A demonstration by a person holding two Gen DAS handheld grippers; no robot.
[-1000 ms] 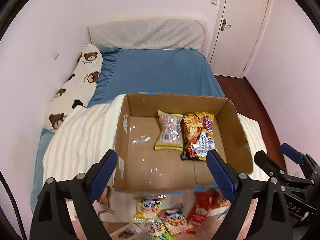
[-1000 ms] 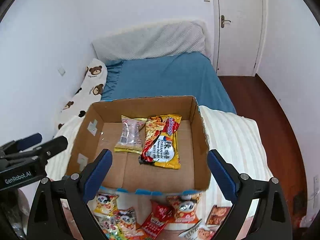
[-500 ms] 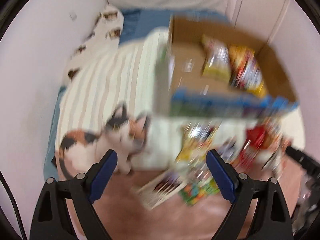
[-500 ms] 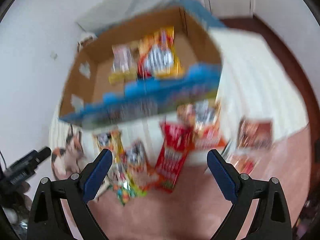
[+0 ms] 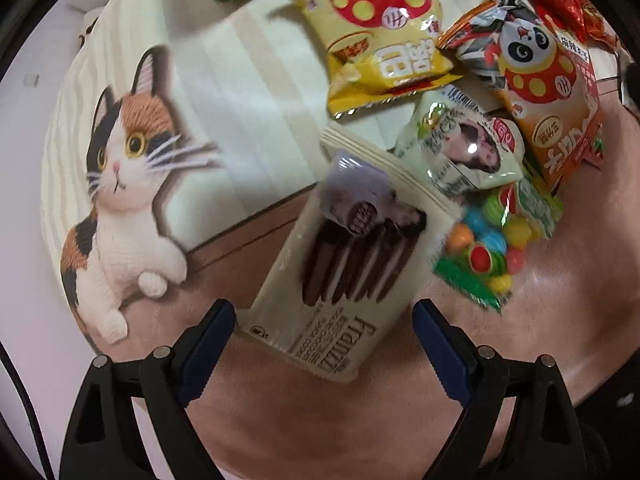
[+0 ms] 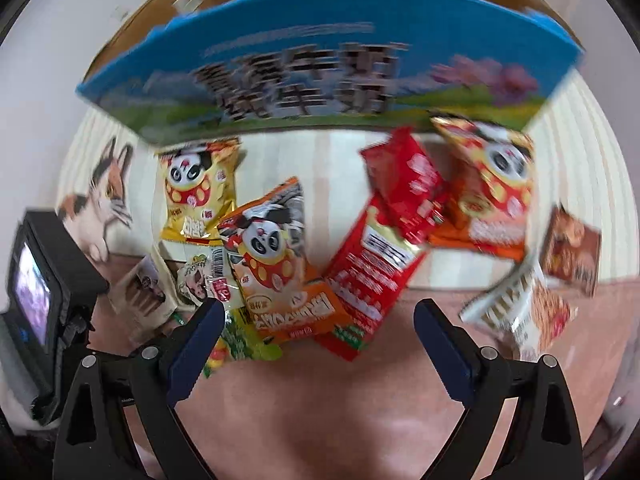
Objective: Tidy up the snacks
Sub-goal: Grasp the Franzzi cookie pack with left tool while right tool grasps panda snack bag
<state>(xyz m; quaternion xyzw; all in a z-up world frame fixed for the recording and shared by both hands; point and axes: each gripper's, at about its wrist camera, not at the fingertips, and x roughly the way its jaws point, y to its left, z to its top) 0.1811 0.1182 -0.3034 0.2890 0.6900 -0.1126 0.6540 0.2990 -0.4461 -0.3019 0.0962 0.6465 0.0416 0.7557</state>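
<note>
A cream box of chocolate sticks (image 5: 348, 264) lies tilted on the pinkish surface. Its near end sits between the fingers of my left gripper (image 5: 322, 320), whose jaws are closing; the pads do not press on it. My right gripper (image 6: 320, 320) hangs open over the snack pile, above a red packet (image 6: 376, 264) and an orange panda bag (image 6: 280, 280). A yellow panda bag (image 5: 380, 28), a pale green pack (image 5: 464, 148) and a bag of coloured candies (image 5: 492, 240) lie beside the cream box. The cardboard box with a blue front (image 6: 320, 68) stands behind the pile.
A striped blanket with a cat print (image 5: 120, 184) lies under the far snacks. A second orange panda bag (image 6: 492, 192), a brown packet (image 6: 572, 252) and a white pack (image 6: 516, 312) lie at the right. The left hand-held device (image 6: 48, 300) shows at the right wrist view's left edge.
Both grippers have dropped and tipped downward, from looking into the cardboard box to hovering over the snack pile. The left one has come down around the cream box and its jaws have narrowed.
</note>
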